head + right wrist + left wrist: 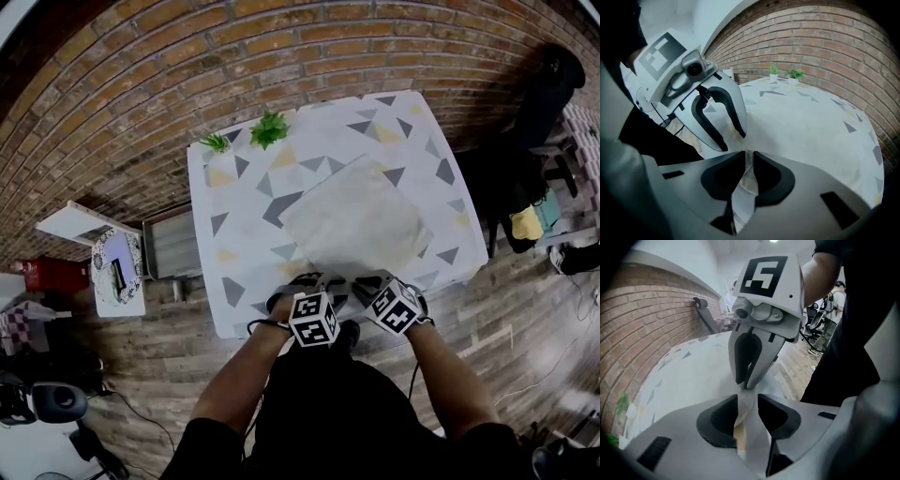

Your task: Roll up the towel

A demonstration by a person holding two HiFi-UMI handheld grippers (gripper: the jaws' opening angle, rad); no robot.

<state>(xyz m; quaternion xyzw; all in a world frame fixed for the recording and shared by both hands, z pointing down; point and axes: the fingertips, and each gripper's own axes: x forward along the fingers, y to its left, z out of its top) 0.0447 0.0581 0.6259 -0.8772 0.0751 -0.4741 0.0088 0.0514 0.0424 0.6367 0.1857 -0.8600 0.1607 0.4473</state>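
Note:
A pale, cream towel [356,220] lies flat across the middle of the table with the triangle-patterned cloth [234,234]. Both grippers sit side by side at the towel's near edge. My left gripper [309,286] has a raised fold of that edge [746,416] standing between its jaws [747,401], which are a little apart and not pressing on it. My right gripper [373,281] is shut on the same edge, the cloth [744,192] pinched between its pads [749,161]. Each gripper view shows the other gripper close by, tips down at the towel.
Two small green plants [269,128] stand at the table's far edge against the brick wall. A white side table [117,272] is on the floor at the left, and a black chair [544,94] and bags at the right. I stand at the near edge.

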